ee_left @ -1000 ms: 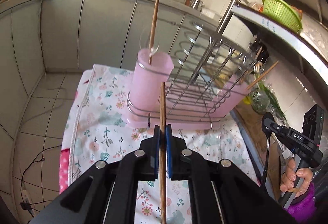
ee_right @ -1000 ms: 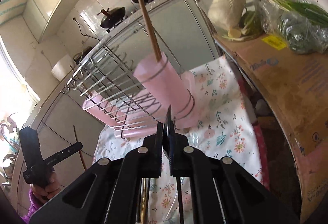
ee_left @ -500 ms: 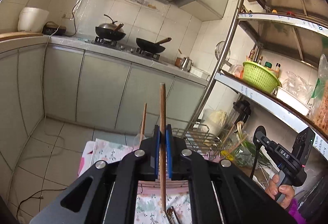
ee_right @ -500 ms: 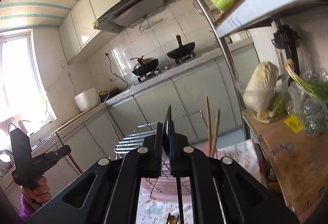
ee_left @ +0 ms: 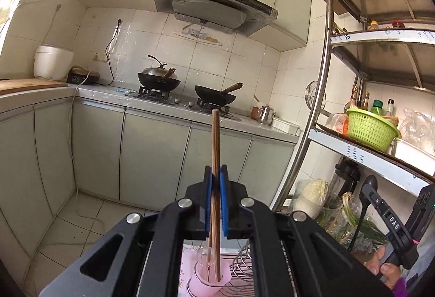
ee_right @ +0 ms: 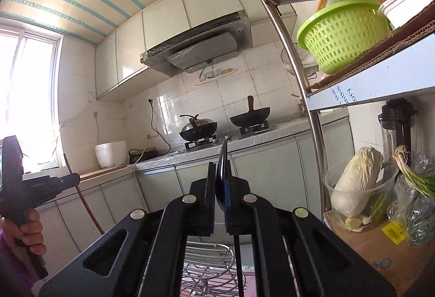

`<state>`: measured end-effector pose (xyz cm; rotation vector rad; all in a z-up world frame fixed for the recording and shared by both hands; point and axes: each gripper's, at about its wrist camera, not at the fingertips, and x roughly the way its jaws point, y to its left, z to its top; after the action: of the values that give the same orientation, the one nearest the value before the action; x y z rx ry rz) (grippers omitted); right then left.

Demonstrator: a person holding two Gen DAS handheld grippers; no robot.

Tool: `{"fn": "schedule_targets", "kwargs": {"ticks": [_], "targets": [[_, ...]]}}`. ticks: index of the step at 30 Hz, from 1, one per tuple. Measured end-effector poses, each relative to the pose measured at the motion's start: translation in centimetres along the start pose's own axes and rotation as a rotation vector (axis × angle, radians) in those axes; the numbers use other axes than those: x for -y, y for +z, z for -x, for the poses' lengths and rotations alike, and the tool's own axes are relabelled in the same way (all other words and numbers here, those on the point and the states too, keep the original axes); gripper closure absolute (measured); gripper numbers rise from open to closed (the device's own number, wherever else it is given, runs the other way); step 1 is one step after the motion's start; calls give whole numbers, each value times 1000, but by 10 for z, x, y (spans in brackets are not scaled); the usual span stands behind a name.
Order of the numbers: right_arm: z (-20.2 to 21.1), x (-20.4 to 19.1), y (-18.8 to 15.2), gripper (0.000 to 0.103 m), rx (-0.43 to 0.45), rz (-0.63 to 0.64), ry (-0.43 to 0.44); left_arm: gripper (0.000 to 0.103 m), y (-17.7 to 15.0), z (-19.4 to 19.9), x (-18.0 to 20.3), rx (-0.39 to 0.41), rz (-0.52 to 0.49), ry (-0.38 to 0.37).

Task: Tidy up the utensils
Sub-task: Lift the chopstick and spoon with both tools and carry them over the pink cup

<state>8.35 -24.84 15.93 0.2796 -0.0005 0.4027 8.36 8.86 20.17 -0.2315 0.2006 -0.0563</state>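
We read "DAS" in white letters on the side of the right gripper [ee_left: 391, 220] as the left wrist camera sees it; a yellow barcode sticker [ee_right: 394, 230] sits on a cardboard box [ee_right: 380, 250], its print too small to read, and blue lettering runs upside down along the shelf edge [ee_right: 345, 95], which we cannot make out. In our left gripper [ee_left: 216, 188] the blue pads are clamped on a brown wooden chopstick [ee_left: 215, 150], a plain round stick standing nearly upright, its long axis vertical, one end above the pads against the cabinets and the other hanging down over a pink utensil cup [ee_left: 210, 276]. That cup sits in a wire dish rack [ee_left: 242, 269] below, with another thin stick already in it. Our right gripper [ee_right: 220, 182] is closed on a thin black utensil [ee_right: 222, 161], flat and seen edge-on, its blade rising upright above the pads and its slim handle [ee_right: 238, 264] dropping straight down over the rack [ee_right: 209, 264]. Beyond stand two woks [ee_left: 214, 95] on the stove, and a green basket [ee_left: 371, 128] on the shelf
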Motion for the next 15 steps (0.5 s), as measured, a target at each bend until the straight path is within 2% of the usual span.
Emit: {"fn": "schedule_targets", "kwargs": {"ticks": [3,7,15], "targets": [[-10,4,0,98,10,2,3,98,-12,-18,4,-15,-40,23],[-21,8,0,98,26,1,11,98,-33,-40,5,-76,-65,25],[-36,13,-8,98,37,17,6,98,-68,-60,-2,-151,-40,11]]}}
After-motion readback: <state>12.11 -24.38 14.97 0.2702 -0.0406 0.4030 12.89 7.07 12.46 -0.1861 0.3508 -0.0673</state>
